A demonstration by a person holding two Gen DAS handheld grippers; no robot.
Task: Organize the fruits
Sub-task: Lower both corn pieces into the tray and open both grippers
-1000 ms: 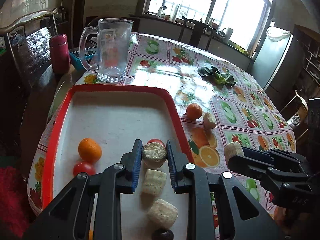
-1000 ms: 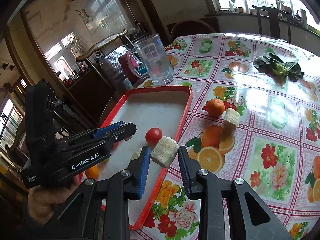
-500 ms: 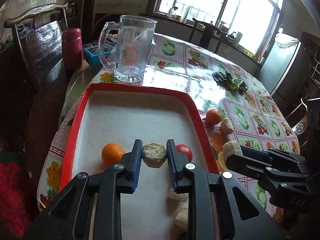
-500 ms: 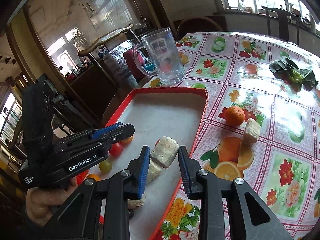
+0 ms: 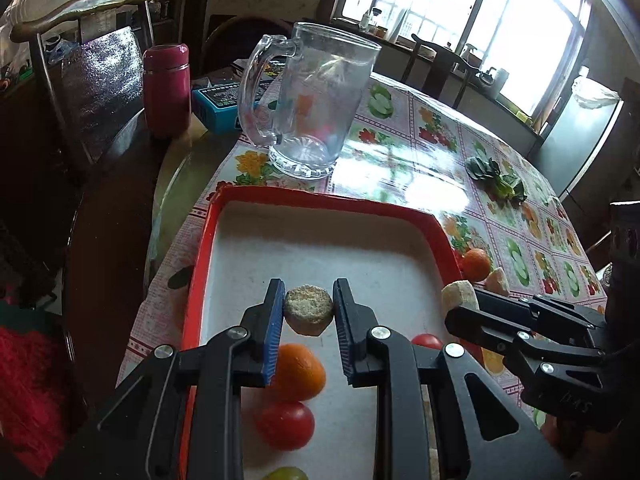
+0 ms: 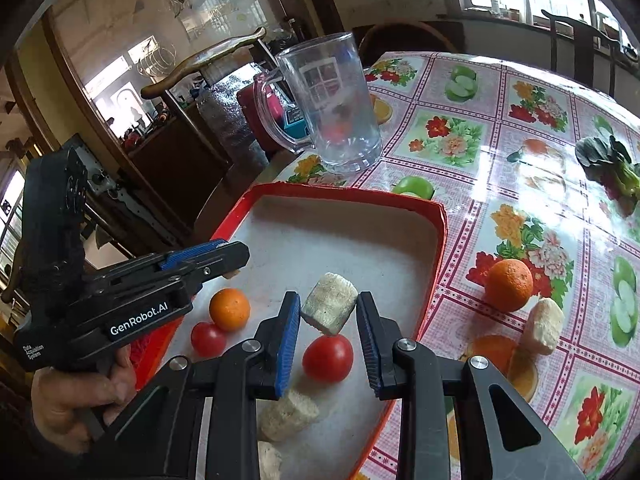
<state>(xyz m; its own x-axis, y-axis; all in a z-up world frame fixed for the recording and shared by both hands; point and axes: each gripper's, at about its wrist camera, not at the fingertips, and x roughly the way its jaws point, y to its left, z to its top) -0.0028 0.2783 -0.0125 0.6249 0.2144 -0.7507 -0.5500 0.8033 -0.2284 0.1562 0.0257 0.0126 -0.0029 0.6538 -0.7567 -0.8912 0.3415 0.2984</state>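
Both grippers are pinching pale chunks over the red tray (image 6: 439,240), the left gripper (image 5: 309,308) clamping a round chunk (image 5: 308,309) mid-frame, the right gripper (image 6: 328,312) squeezing a blocky chunk (image 6: 329,303), while an orange (image 6: 509,284) and another pale piece (image 6: 542,326) are waiting on the bench (image 6: 500,120) at right.

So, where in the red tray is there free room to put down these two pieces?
The far half of the tray, toward the glass mug, is bare. The near end is crowded with an orange, tomatoes and other pieces.
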